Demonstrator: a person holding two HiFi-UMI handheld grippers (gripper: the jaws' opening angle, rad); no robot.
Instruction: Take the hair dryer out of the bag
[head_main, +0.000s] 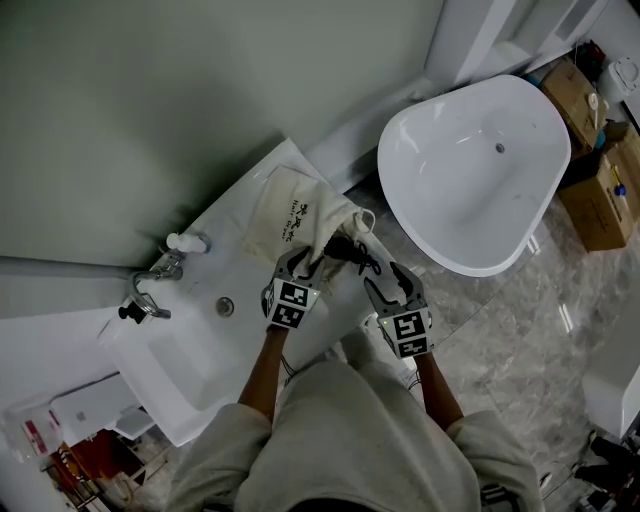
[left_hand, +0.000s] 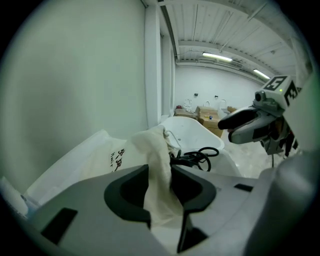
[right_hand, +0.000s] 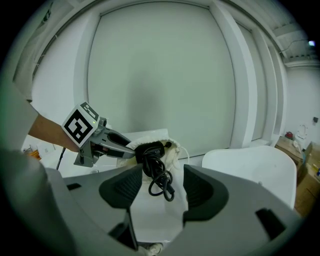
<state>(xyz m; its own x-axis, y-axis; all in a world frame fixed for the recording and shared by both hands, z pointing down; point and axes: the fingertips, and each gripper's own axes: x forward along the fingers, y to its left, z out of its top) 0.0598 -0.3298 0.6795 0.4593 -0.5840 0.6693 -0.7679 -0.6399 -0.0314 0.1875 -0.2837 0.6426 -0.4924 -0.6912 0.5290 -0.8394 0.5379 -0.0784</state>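
A cream drawstring bag (head_main: 292, 212) with black print lies on the white counter (head_main: 240, 222) beside the sink. A black hair dryer (head_main: 346, 247) and its coiled cord (right_hand: 162, 182) stick out of the bag's mouth, toward the counter's right edge. My left gripper (head_main: 305, 263) is shut on the bag's cloth (left_hand: 161, 175) at the mouth, which fills the gap between its jaws. My right gripper (head_main: 384, 281) is open just short of the cord, with the loops showing between its jaws and no pad touching them. The dryer's body (right_hand: 148, 150) is half hidden in the bag.
The sink basin (head_main: 185, 355) with a chrome faucet (head_main: 152, 288) is left of the bag, and a small white bottle (head_main: 187, 242) stands by the wall. A white bathtub (head_main: 470, 165) stands at the right on the marble floor. Cardboard boxes (head_main: 600, 185) sit beyond it.
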